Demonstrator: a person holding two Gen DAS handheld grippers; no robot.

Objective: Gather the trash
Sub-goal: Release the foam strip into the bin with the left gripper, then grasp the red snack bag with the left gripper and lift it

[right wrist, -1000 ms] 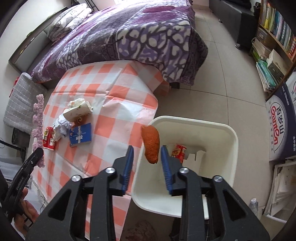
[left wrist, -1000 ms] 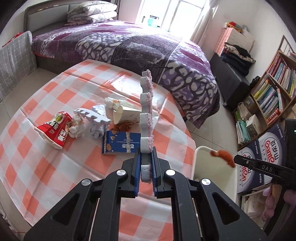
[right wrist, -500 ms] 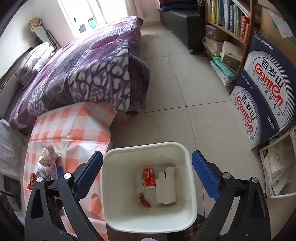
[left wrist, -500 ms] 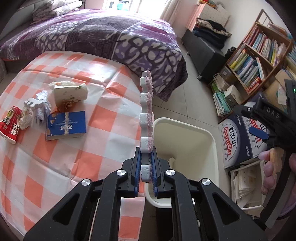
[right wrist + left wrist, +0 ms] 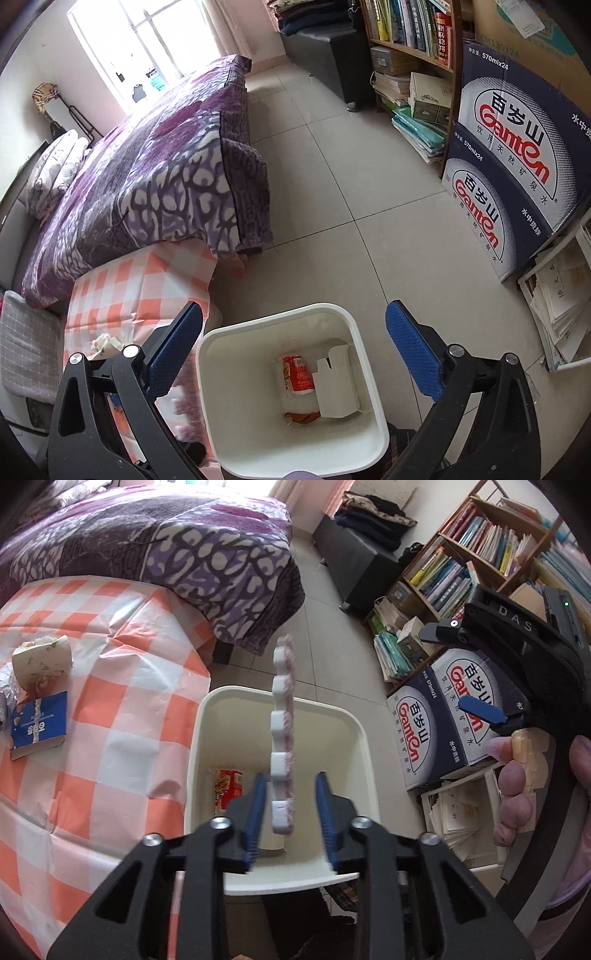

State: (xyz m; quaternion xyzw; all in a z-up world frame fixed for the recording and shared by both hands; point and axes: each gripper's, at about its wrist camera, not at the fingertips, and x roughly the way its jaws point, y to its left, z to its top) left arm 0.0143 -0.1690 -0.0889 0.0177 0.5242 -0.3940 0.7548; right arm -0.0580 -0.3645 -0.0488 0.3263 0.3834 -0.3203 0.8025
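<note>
My left gripper (image 5: 290, 812) is open above the white trash bin (image 5: 364, 753). A long notched white-and-pink foam strip (image 5: 282, 731) stands upright between its jaws, free of both pads. My right gripper (image 5: 295, 354) is wide open and empty above the same bin (image 5: 207, 387); it also shows at the right in the left wrist view (image 5: 480, 709). Inside the bin lie a red wrapper (image 5: 297, 374), a white carton (image 5: 336, 384) and an orange scrap (image 5: 303, 416). A blurred pink-white shape (image 5: 183, 406) shows left of the bin.
The checked table (image 5: 110, 746) left of the bin holds a blue packet (image 5: 38, 725) and a paper cup (image 5: 42, 661). A purple bed (image 5: 147, 177) is behind it. Ganten water boxes (image 5: 517, 162), a bookshelf (image 5: 476, 557) and stacked papers (image 5: 565, 310) are at the right.
My left gripper moved right over the bin and opened, letting go of the foam strip. My right gripper dropped the orange scrap into the bin and stays wide open.
</note>
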